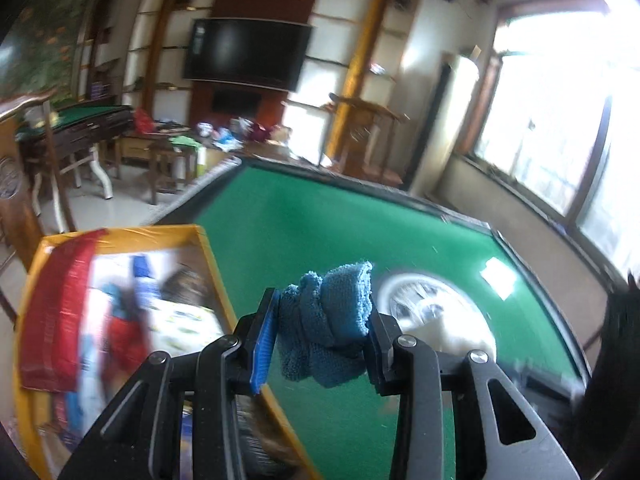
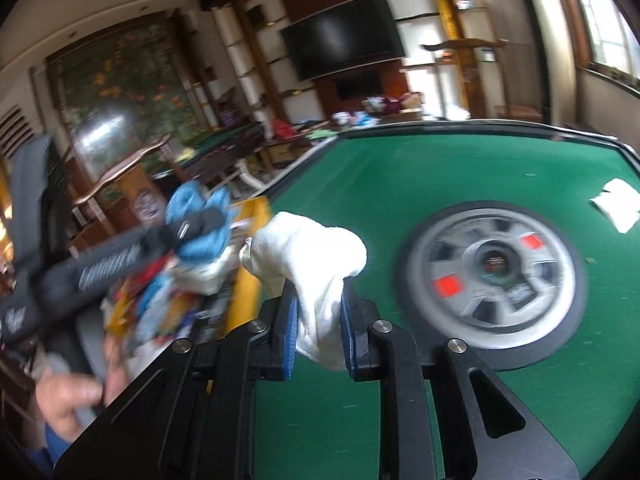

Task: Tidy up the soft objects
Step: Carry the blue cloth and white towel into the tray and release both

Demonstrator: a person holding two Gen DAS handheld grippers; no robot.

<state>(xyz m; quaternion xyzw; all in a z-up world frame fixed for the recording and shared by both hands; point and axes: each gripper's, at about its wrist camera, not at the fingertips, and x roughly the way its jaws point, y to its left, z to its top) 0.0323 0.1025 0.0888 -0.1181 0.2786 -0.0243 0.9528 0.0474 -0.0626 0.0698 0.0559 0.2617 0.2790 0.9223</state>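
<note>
- Left wrist view looks forward along its tool [image 1: 324, 328], close above the green table [image 1: 320, 224].
- Right wrist view looks likewise, from farther right.
- Both share the table's round hub [image 2: 492, 276] and the television [image 1: 246, 54].

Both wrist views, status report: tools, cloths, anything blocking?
Left tool shut on blue cloth. Right tool shut on white cloth. Yellow box left of both, already holding fabrics. Nothing blocking.

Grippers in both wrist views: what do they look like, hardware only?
Both match: the left gripper and right gripper have matte black linkage arms with slotted cutouts, silver round pivot screws, and ribbed blue finger pads. No cables are visible. White lettering on the left gripper's body is too blurred to read.
</note>
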